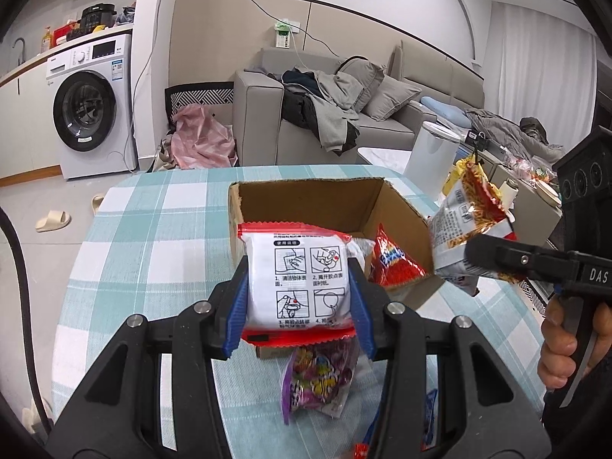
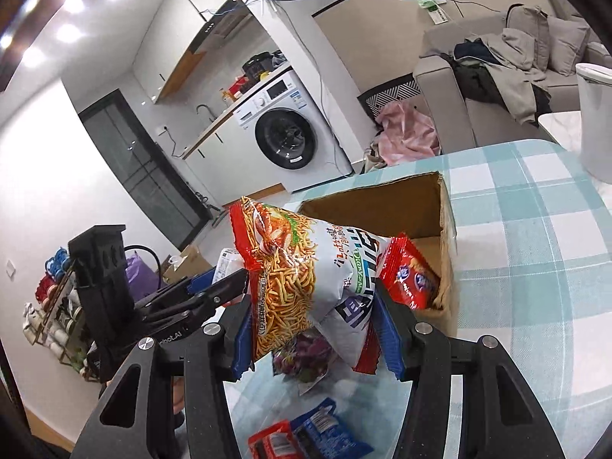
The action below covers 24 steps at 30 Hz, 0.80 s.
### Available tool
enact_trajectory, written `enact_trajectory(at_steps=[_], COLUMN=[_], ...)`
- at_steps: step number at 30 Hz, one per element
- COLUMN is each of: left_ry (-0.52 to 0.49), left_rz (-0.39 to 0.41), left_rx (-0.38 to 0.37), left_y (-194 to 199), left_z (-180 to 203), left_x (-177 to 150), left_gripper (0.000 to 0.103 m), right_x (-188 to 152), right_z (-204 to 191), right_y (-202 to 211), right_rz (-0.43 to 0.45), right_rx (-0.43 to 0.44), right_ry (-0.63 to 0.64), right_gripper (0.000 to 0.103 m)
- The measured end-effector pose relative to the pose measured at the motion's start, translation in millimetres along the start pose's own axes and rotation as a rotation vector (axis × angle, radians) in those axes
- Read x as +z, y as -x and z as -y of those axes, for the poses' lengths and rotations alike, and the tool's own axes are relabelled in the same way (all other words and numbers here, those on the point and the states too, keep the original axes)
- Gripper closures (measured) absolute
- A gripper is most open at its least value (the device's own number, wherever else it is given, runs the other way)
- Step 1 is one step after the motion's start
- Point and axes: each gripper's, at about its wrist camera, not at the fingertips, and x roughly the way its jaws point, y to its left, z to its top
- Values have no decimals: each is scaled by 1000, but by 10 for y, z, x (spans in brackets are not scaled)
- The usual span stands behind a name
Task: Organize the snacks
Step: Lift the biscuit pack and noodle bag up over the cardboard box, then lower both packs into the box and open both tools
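The left gripper [image 1: 298,298] is clenched on a white plastic packet with red sealed ends and printed instruction drawings [image 1: 296,279]; its blue ribbed pads [image 1: 238,306] press on both sides of the packet. The packet is held in the air, above the near wall of the open brown cardboard box [image 1: 405,206].

The right gripper [image 2: 311,329] is grasping a large white and red noodle snack bag [image 2: 302,267], and its blue pads [image 2: 390,340] squeeze the lower part of the bag. This bag is also in the air, at the near side of the box.

The box stands on the table with the teal and white checked cloth [image 1: 153,237], toward its far edge. Inside the box a small red snack bag [image 1: 394,264] leans against the near wall.

On the cloth, just before the near wall of the box, lies a purple candy bag with colourful sweets [image 1: 317,378]. Nearer to the near edge of the table lie a blue snack packet [image 2: 325,432] and a red snack packet [image 2: 271,440], touching each other.

A person's hand [image 1: 570,344] holds the handle of the right gripper.
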Motion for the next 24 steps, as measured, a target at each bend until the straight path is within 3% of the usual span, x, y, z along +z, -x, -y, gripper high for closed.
enact_trajectory(at_steps=[16, 24], left_ry=[-31, -46], left_rz=[-22, -82], left_rx=[8, 35], left_y=[-550, -896], left_z=[157, 195], left_x=[158, 159], left_gripper=[59, 59], right_x=[268, 356], right_z=[153, 268], right_y=[-448, -691], right_rz=[6, -19], right_rx=[-78, -113], right_ry=[-42, -73], right_gripper=[49, 49])
